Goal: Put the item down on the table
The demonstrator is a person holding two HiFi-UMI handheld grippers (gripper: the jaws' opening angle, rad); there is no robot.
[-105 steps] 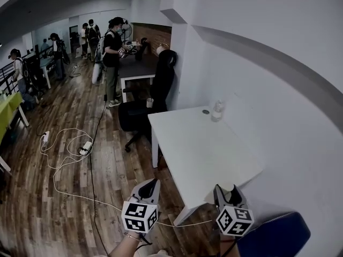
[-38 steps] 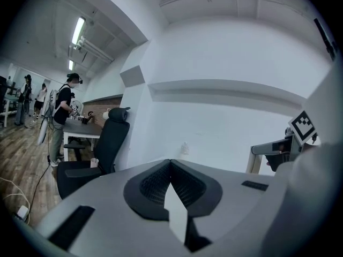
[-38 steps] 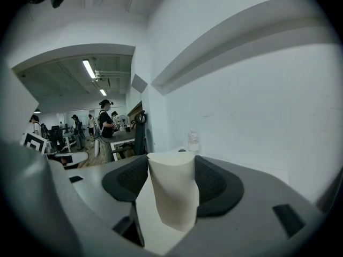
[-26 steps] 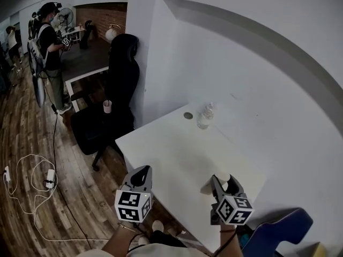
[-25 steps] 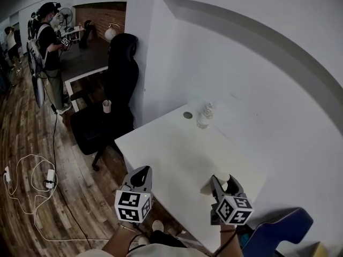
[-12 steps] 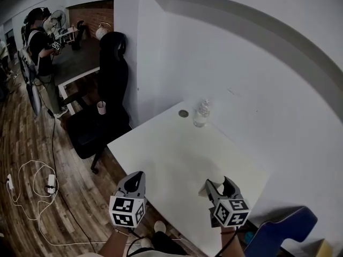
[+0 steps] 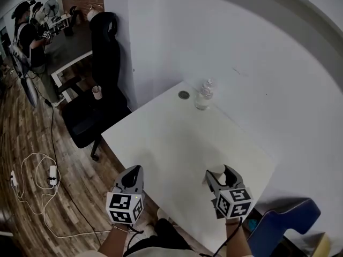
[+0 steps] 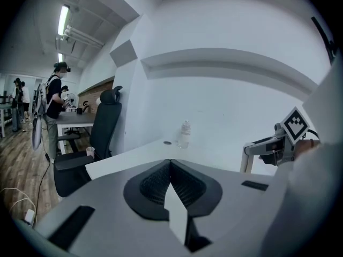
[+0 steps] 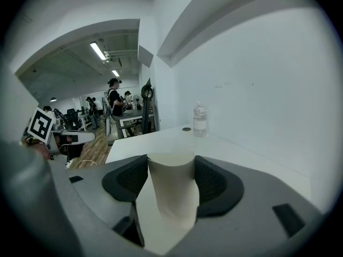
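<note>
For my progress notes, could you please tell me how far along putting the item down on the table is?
Done: the right gripper is shut on the white cup, over the near edge of the table. In hand: the cup, apparently not yet set down. Left: lower it onto the table and open the fingers. The left gripper is shut, empty.

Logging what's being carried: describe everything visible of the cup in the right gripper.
The cup is plain off-white, paper by its look, slightly tapered, with no print showing. It stands roughly upright, clamped at both sides by the right gripper, above the near part of the table. Whether its base touches the table cannot be told.
</note>
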